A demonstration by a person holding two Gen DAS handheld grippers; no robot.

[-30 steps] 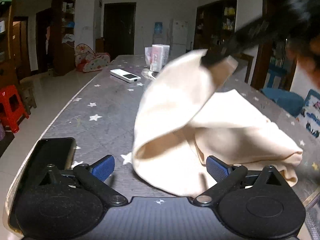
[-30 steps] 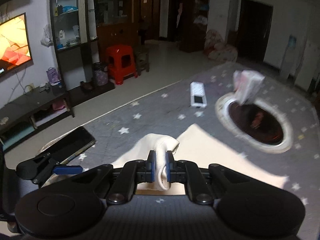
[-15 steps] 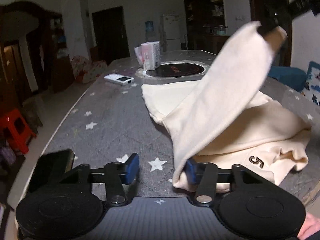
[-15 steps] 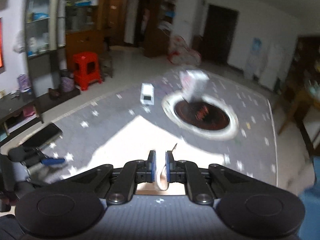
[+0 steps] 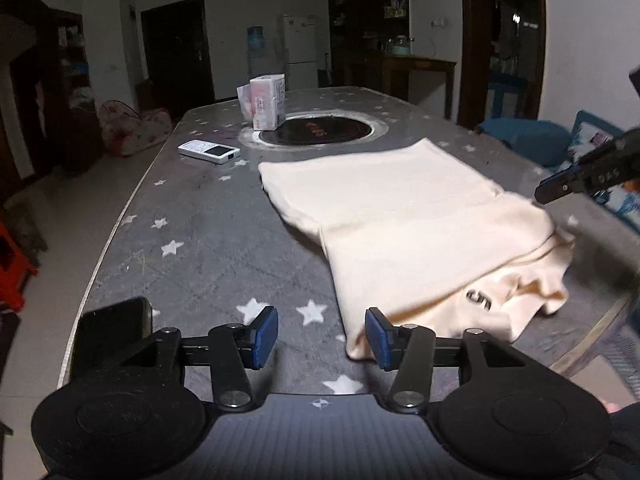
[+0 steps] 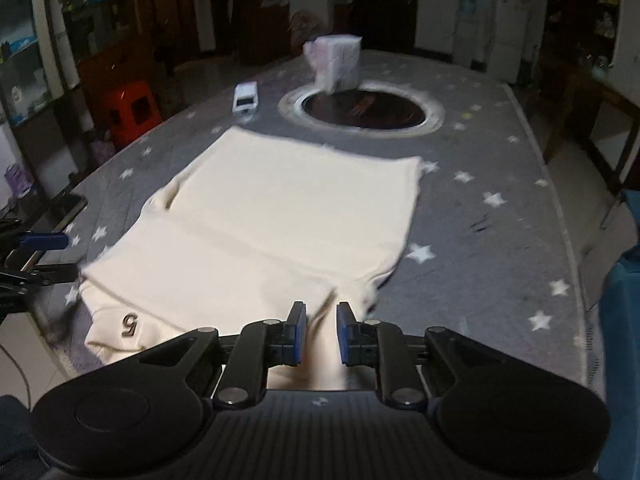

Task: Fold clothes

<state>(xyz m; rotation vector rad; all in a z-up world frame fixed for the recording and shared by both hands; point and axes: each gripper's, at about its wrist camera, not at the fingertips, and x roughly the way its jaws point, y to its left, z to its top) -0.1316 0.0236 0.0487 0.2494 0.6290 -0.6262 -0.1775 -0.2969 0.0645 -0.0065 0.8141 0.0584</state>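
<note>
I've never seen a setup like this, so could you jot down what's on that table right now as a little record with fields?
Surface: grey table printed with white stars
Garment: cream garment, lying flat, a layer folded over it, small "5" mark near its front corner
Left gripper: open, at the garment's near corner, gripping nothing
Right gripper: open, cloth between its fingers, not pinched
Behind the garment: round dark inset, white remote, tissue pack
Near left edge: black phone

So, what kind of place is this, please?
Most likely a home, an open living and dining room: a dining table with a built-in hotplate, a fridge by the far wall, and shelves full of household things.
</note>
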